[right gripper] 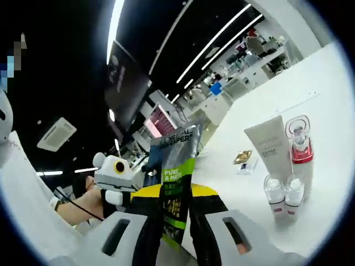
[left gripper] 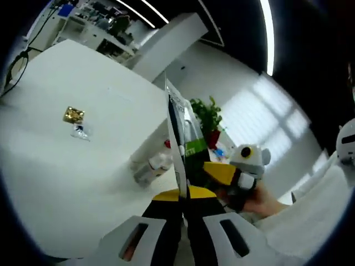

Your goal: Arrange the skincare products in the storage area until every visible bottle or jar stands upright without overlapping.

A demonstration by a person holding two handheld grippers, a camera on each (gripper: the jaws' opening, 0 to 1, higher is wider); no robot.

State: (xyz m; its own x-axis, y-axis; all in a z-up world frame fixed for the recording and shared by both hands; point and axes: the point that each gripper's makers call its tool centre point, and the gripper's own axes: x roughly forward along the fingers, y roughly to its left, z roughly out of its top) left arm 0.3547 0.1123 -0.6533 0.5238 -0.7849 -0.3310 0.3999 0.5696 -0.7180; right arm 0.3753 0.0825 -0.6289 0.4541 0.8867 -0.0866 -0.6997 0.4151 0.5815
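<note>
Both claws clamp one flat sachet [right gripper: 176,183], left claw [left gripper: 184,195] and right claw [right gripper: 176,206], held above the counter [left gripper: 66,172]; it looks light, floppy, slippery, best pinched by its edge

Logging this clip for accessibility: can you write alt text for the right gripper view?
The right gripper is shut on a dark L'Oreal tube, held up above a white table. To its right stand a white tube, a red-capped clear bottle and two small bottles.
</note>
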